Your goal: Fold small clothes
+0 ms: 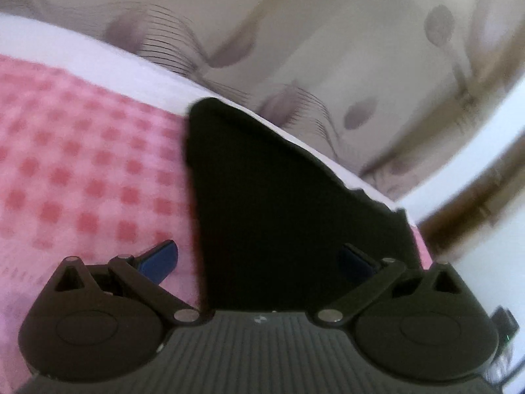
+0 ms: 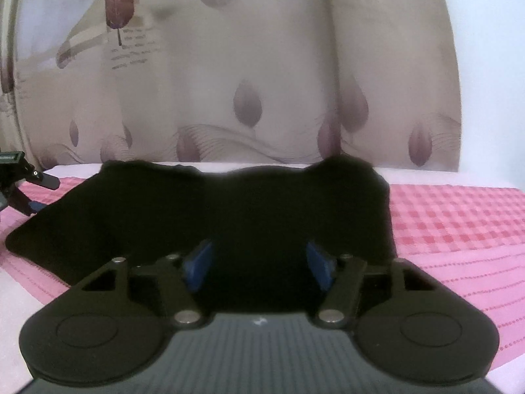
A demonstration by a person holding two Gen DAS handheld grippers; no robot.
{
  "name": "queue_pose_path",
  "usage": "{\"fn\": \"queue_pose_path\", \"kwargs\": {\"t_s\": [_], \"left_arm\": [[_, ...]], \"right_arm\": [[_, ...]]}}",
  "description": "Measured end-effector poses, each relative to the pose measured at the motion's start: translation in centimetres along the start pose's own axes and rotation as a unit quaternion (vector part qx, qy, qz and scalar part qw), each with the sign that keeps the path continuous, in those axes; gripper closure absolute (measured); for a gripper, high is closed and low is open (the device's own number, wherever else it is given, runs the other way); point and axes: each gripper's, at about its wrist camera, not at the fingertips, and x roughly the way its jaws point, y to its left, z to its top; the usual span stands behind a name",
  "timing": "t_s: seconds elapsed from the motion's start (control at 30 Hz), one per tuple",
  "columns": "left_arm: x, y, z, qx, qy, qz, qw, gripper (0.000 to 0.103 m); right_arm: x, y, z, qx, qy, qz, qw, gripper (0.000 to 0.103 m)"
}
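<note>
A small black garment [image 2: 229, 210] lies on a pink checked cloth [image 2: 459, 216]. My right gripper [image 2: 259, 266] is open, its blue pads on either side of the garment's near edge, with fabric between them. In the left wrist view the black garment [image 1: 272, 216] fills the middle and rises to a point. My left gripper [image 1: 259, 262] is open wide, its blue pads [image 1: 157, 262] apart, with the garment's edge between them. The left gripper also shows at the far left of the right wrist view [image 2: 19, 190], at the garment's left end.
The pink checked cloth [image 1: 75, 170] covers a white surface [image 1: 108, 59] with a pale edge at the back. A beige curtain with a mauve leaf pattern [image 2: 249, 75] hangs right behind it. A white wall or frame [image 1: 492, 138] stands at the right.
</note>
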Motion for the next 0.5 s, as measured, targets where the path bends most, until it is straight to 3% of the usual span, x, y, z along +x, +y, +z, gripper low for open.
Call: {"fn": "queue_pose_path", "kwargs": {"t_s": [0.07, 0.13, 0.17, 0.23, 0.3, 0.37, 0.5], "left_arm": [[0.8, 0.2, 0.6, 0.013, 0.006, -0.013, 0.9998, 0.012], [1.8, 0.9, 1.3, 0.012, 0.009, -0.016, 0.9998, 0.048], [2.4, 1.4, 1.5, 0.007, 0.009, -0.010, 0.9999, 0.076], [3.1, 2.0, 1.2, -0.005, -0.001, -0.027, 0.9996, 0.078], [3.1, 1.5, 0.7, 0.008, -0.015, -0.018, 0.9997, 0.078], [3.4, 0.6, 0.5, 0.046, -0.024, 0.008, 0.9986, 0.078], [3.5, -2.3, -1.0, 0.135, -0.053, 0.072, 0.9868, 0.078]], "right_arm": [[0.0, 0.4, -0.1, -0.010, 0.003, 0.001, 1.000, 0.028], [0.3, 1.1, -0.1, -0.027, 0.009, 0.001, 1.000, 0.027], [0.3, 1.2, -0.1, -0.036, 0.012, 0.000, 0.999, 0.026], [0.4, 1.8, -0.1, -0.051, 0.015, -0.004, 0.999, 0.024], [0.5, 2.1, -0.2, -0.059, 0.018, -0.006, 0.998, 0.018], [0.6, 2.1, -0.2, -0.058, 0.020, -0.006, 0.998, 0.017], [0.8, 2.2, -0.2, -0.057, 0.027, -0.010, 0.998, 0.017]]}}
